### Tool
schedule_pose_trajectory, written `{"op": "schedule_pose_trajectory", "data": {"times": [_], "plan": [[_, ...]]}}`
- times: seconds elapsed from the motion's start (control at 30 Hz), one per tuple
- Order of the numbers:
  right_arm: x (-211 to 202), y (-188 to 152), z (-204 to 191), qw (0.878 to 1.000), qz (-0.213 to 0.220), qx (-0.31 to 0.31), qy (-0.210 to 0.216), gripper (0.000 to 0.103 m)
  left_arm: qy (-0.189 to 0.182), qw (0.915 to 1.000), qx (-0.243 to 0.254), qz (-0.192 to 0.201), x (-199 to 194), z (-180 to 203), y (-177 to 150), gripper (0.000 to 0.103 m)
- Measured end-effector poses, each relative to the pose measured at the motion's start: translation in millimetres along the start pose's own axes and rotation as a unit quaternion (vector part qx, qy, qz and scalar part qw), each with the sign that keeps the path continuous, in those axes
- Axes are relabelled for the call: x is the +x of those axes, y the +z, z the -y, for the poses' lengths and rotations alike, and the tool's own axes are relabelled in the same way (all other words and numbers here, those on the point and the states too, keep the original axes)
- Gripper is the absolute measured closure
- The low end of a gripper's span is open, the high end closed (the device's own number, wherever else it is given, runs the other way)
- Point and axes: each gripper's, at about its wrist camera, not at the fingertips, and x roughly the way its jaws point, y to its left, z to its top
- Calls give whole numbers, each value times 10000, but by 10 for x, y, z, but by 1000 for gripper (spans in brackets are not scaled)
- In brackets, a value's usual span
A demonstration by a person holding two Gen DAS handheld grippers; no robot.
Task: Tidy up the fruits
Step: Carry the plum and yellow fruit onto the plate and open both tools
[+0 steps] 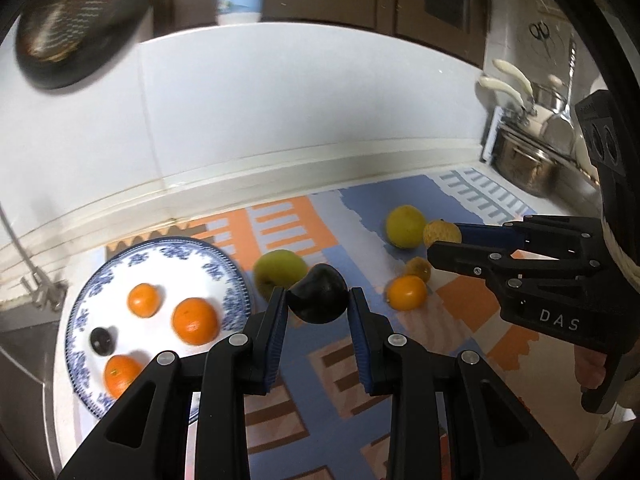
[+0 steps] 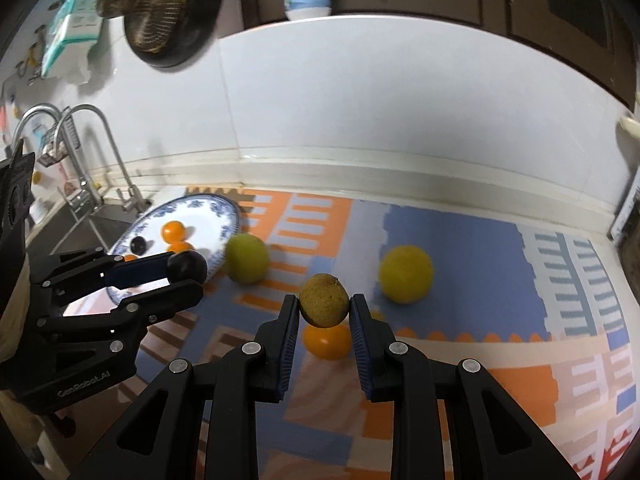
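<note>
Plum (image 1: 318, 299), dark and round, sits squeezed between the jaws of the left gripper (image 1: 318, 300), up off the table, near the right rim of the blue plate (image 1: 234, 280). Looks smooth and a bit slippery, likely soft inside, so needs a gentle squeeze across the fat middle, not the ends. Small brownish-yellow fruit (image 2: 324, 300) sits pinched the same way in the right gripper (image 2: 324, 306), jaws nearly closed on both sides of it, lifted above an orange (image 2: 328, 342) on the mat. Skin looks rough and dull, so likely easy to hold, light too.

Plate near the left edge of the table, beside the sink, already carries three oranges and one dark plum (image 1: 101, 341). Green apple (image 1: 280, 270) just beside the plate. Yellow fruit (image 2: 406, 274) farther toward the back edge. Both bigger, rounder, likely heavier; best gripped across the widest part. Plate looks breakable, so fruit best set down softly.
</note>
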Motion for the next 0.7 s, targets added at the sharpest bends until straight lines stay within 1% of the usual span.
{"op": "schedule_pose_trajectory", "data": {"times": [0.33, 0.7], "plan": [[2, 165, -390, 9985, 157, -314, 414, 76, 443, 9978, -493, 63, -222, -339, -79, 73], [131, 373, -796, 9939, 242, -465, 968, 76, 932, 9923, -806, 131, -375, -727, -158, 73]]}}
